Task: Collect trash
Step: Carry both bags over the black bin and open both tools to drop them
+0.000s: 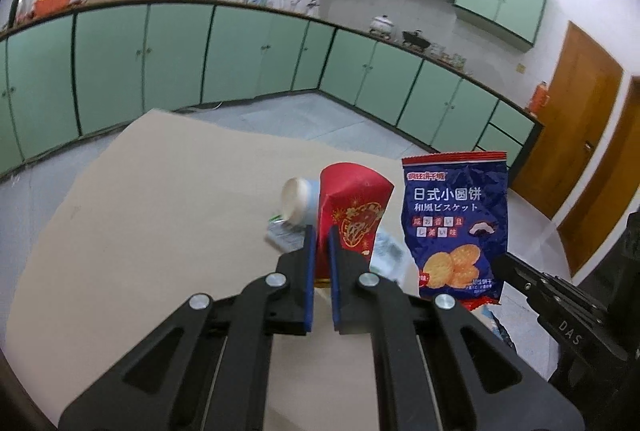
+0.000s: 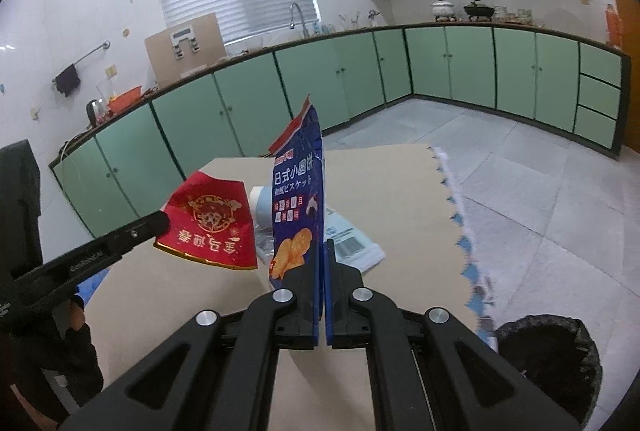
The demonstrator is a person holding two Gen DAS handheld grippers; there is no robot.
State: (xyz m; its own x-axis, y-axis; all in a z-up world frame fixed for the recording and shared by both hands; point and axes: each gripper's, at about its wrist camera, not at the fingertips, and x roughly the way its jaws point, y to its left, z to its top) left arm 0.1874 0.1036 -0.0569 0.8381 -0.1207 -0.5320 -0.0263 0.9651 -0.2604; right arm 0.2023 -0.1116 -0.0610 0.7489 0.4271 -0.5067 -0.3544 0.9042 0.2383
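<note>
two wrappers held above the worktop

the left hand-held gripper (image 1: pixel 320 235) is seen closed on a red paper packet with gold printed ornament (image 1: pixel 352 215), the packet being pinched at its lower edge between the blue pads and held clear of the surface. the right hand-held gripper (image 2: pixel 323 251) is closed tight on a dark blue foil biscuit bag with a red top seam (image 2: pixel 298 199), which is gripped at its lower edge and stands upright, edge-on to the right wrist camera. in the left wrist view the same blue bag (image 1: pixel 456 223) is shown face-on, just to the right of the red packet. beneath both, a worktop covered in plain brown cardboard (image 1: pixel 160 215) is seen. on it, behind the held items, a pale blue and white plastic cup lying on its side (image 1: pixel 298 201) and a flat clear plastic wrapper with a printed barcode label (image 2: pixel 352 243) are left lying close together. at the lower right of the right wrist view, a bin lined with a black plastic bag (image 2: pixel 548 359) is visible beside the worktop, on the tiled floor (image 2: pixel 520 167).
</note>
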